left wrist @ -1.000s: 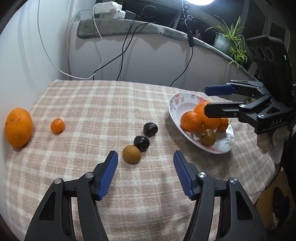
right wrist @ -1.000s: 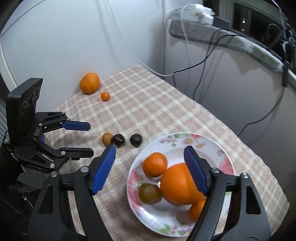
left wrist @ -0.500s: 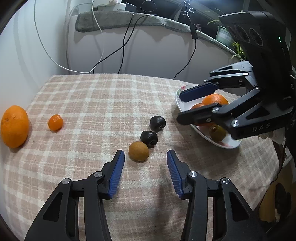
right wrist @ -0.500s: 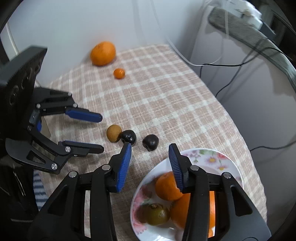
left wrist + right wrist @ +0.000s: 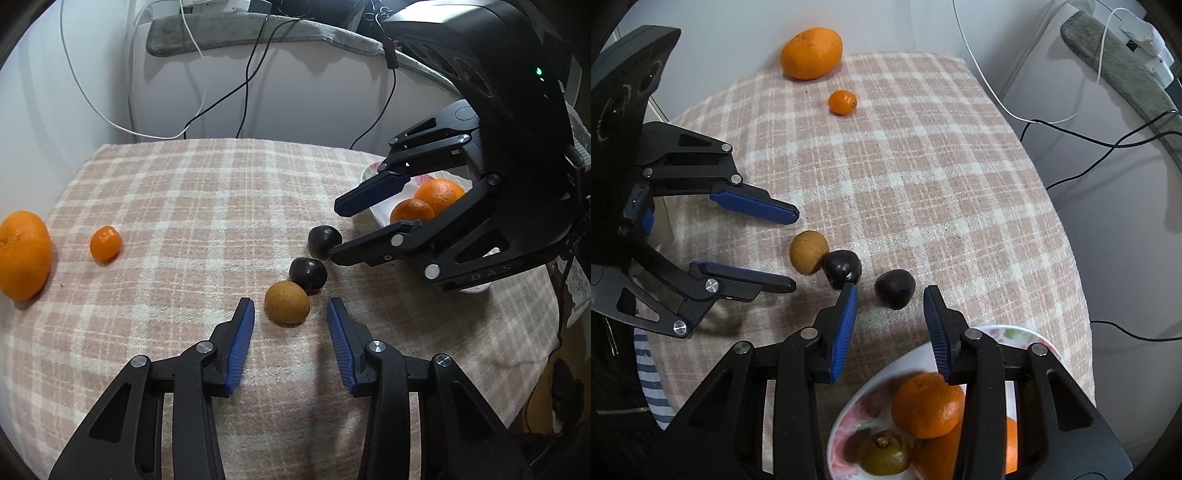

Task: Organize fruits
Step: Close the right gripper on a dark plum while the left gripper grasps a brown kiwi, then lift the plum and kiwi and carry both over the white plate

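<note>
The left gripper [image 5: 291,317] stood low in the middle of the left wrist view, its blue pads [image 5: 242,339] spread and its jaws closing. The brown fruit [image 5: 287,302] lay on the cloth at the mouth of the gap, level with the pad tips and not touched by either pad. Just above and to the right of it sat a dark fruit [image 5: 308,273], touching it, and a second dark fruit [image 5: 324,241] lay a little further up and to the right.

The right gripper [image 5: 889,301] filled the lower middle of the right wrist view, jaws also closing and pinching nothing. That second dark fruit [image 5: 895,288] lay just ahead of its pad tips, between them, without contact that could be seen. The left pad's tip [image 5: 849,295] came close beside the first dark fruit [image 5: 842,268].

The flowered plate [image 5: 849,417] sat at the lower edge of that view, holding oranges [image 5: 927,404] and a greenish-brown fruit [image 5: 885,458]. Toward the upper left of the same view, a small mandarin [image 5: 842,102] and a large orange [image 5: 811,53] lay well apart from the rest on the checked tablecloth [image 5: 923,177]. Cables [image 5: 221,99] hung down the white wall in the upper part of the left wrist view.
</note>
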Available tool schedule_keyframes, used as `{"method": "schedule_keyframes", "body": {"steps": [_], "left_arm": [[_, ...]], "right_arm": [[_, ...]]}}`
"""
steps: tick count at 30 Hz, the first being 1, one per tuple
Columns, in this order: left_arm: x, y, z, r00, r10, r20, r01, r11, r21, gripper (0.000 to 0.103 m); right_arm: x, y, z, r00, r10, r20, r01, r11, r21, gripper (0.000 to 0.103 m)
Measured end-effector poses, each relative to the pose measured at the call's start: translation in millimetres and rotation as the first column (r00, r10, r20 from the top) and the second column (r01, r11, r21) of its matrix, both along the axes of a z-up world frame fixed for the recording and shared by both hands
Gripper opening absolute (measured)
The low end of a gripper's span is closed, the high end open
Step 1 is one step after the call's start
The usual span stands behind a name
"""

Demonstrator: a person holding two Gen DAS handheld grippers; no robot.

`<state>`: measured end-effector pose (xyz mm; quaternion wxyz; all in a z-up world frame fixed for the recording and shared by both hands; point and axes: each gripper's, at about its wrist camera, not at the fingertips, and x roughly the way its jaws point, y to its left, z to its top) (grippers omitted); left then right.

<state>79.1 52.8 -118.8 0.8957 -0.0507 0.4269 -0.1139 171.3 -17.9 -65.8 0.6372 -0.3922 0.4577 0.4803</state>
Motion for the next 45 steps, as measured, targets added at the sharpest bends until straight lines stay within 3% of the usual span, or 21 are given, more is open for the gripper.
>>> {"method": "schedule_keyframes", "body": {"steps": [15, 20, 27, 45], "left_arm": [[11, 0, -15, 1.000, -0.005, -0.022, 0.005, 1.000, 0.002, 0.031], [13, 3, -16, 1.000, 0.001, -0.025, -0.001, 1.000, -0.015, 0.026], [14, 2, -13, 1.000, 0.012, -0.019, -0.012, 1.000, -0.021, 0.026], [-7, -3, 13, 0.999, 0.019, 0.038, -0.017, 0.999, -0.037, 0.026]], "right_arm": [[7, 9, -17, 1.000, 0.005, -0.011, -0.005, 0.999, -0.050, 0.035], [8, 9, -20, 1.000, 0.002, -0.030, -0.004, 0.999, -0.048, 0.027], [6, 8, -20, 1.000, -0.011, -0.029, 0.010, 0.999, -0.037, 0.025], [7, -25, 27, 0.994, -0.112, -0.020, 0.114, 0.987, 0.113, 0.025]]}}
